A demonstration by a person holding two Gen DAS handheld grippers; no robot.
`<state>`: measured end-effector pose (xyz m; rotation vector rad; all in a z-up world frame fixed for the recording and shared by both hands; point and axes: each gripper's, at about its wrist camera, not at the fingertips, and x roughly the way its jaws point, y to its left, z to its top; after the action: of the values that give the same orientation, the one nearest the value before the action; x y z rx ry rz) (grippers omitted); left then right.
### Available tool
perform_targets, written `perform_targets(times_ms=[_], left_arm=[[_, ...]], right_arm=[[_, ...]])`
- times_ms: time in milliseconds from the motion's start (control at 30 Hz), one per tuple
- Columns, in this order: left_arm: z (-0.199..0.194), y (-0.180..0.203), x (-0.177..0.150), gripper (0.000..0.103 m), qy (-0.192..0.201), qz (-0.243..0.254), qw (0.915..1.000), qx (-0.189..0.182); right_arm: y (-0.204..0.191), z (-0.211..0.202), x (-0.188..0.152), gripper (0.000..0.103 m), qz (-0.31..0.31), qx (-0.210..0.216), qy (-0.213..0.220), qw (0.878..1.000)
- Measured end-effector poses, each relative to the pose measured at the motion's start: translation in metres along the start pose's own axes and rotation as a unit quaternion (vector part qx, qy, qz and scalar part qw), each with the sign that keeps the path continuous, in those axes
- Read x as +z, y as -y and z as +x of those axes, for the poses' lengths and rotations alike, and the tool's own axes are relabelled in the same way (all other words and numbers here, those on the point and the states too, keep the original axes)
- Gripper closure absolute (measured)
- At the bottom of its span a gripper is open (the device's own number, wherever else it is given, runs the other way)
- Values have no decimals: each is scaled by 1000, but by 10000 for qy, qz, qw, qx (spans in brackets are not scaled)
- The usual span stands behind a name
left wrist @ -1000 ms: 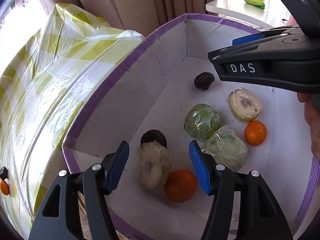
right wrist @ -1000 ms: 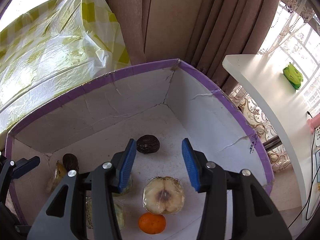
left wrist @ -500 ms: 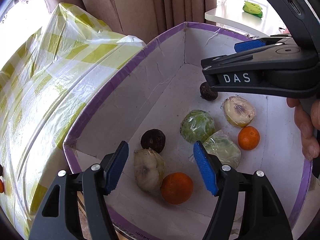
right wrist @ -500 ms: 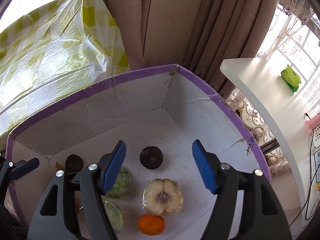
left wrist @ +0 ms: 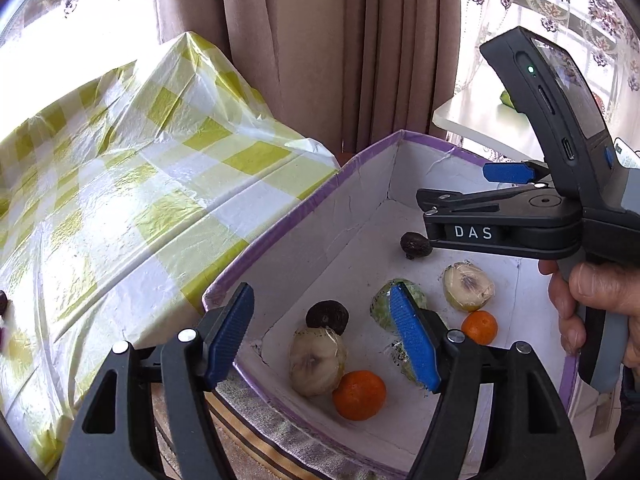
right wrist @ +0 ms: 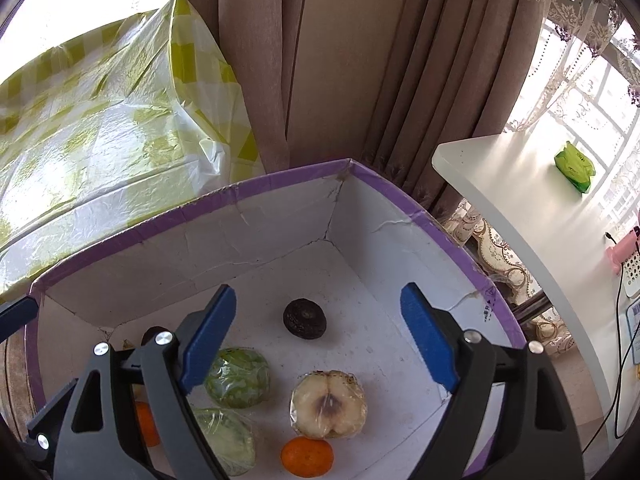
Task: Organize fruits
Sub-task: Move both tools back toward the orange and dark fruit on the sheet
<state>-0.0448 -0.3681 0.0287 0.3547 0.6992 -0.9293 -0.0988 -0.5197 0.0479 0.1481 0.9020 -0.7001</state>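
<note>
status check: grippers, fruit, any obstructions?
Left gripper and right gripper both opening, nothing between the fingers. Fruit lies loose in the purple-rimmed box. Nothing in the way.

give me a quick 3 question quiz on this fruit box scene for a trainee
1. True or false: the right gripper is clamped on the dark round fruit.
2. How many oranges lie in the purple-rimmed box?
3. Multiple choice: the wrapped pale halved fruit seen from the right wrist has which item just below it in the picture? A) an orange B) a wrapped green item C) a dark round fruit

Key
1. False: its jaws are opening, nothing between them.
2. Two: one orange near the left gripper, another orange further right.
3. A
</note>
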Motion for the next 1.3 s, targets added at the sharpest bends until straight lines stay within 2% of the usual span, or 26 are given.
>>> perform_targets(times_ms=[400, 600, 967, 1300], left_arm=[[-35, -65, 0, 34, 406, -876, 9944, 431], [-47, -98, -5, 34, 437, -1079, 9888, 933], [-68, -169, -18, 34, 414, -1587, 9688, 1856], [-92, -234, -34, 34, 468, -2213, 9506, 2125]], right_arm=[[-30, -23, 8, 18, -133, 279, 254, 9992], [-58, -38, 12, 18, -183, 577, 418, 9973], [-125, -55, 12, 17, -424, 1294, 462, 9896], [-191, -65, 21, 17, -692, 1848, 549, 9788]])
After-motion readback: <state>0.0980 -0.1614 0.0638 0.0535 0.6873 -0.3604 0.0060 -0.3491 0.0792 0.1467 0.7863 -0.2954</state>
